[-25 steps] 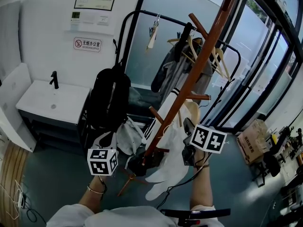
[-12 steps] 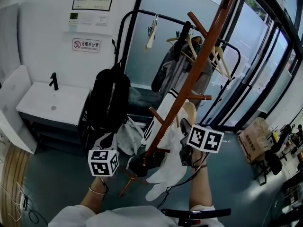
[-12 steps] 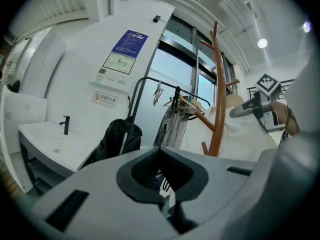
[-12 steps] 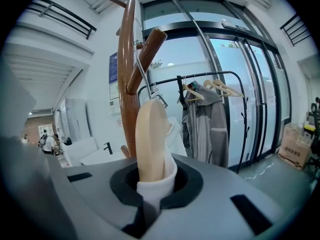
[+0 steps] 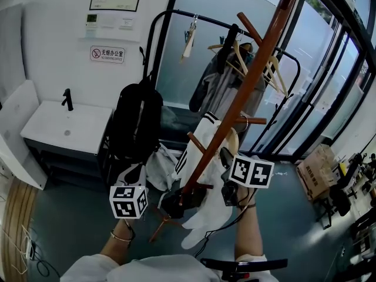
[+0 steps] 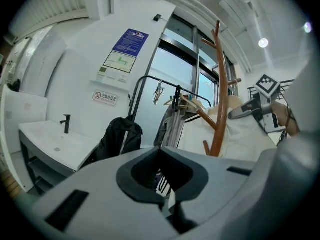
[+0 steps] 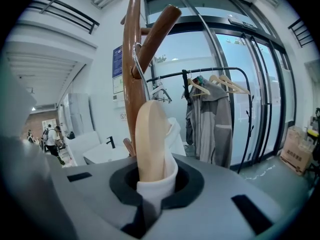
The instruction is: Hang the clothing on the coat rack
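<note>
- Right gripper (image 7: 155, 181) fingers clamp the pale wooden hanger (image 7: 150, 134), sleeved in the white garment (image 7: 172, 131), just beside the brown wooden coat rack (image 7: 131, 74) pole.
- Left gripper (image 6: 162, 181) fingers narrow, nearly together.
- Black clothes rail (image 5: 194, 22) stands behind.

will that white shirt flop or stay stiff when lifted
Probably floppy: the white shirt droops in loose folds beside the coat rack. The wooden hanger inside it looks rigid, so gripping there likely keeps control.
</note>
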The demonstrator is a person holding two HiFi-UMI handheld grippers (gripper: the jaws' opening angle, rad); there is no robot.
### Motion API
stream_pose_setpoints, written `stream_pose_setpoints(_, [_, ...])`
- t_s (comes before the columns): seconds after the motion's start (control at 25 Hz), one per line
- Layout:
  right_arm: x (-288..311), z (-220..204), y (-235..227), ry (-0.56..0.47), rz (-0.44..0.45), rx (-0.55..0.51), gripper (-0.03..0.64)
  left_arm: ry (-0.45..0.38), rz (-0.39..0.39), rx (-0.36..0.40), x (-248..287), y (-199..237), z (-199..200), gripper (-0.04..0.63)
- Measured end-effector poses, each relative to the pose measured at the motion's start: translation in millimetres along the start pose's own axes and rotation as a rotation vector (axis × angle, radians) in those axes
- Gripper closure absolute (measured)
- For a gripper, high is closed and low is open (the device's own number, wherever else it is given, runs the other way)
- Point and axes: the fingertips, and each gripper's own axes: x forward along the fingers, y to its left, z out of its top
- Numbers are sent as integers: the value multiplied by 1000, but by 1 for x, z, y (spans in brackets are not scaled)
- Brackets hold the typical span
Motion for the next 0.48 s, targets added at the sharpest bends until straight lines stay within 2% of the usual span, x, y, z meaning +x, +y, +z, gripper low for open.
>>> stream_pose_setpoints(0.48, [-7, 2, 5, -28, 39, -24, 500, 2, -29, 1, 2, -7, 0, 586])
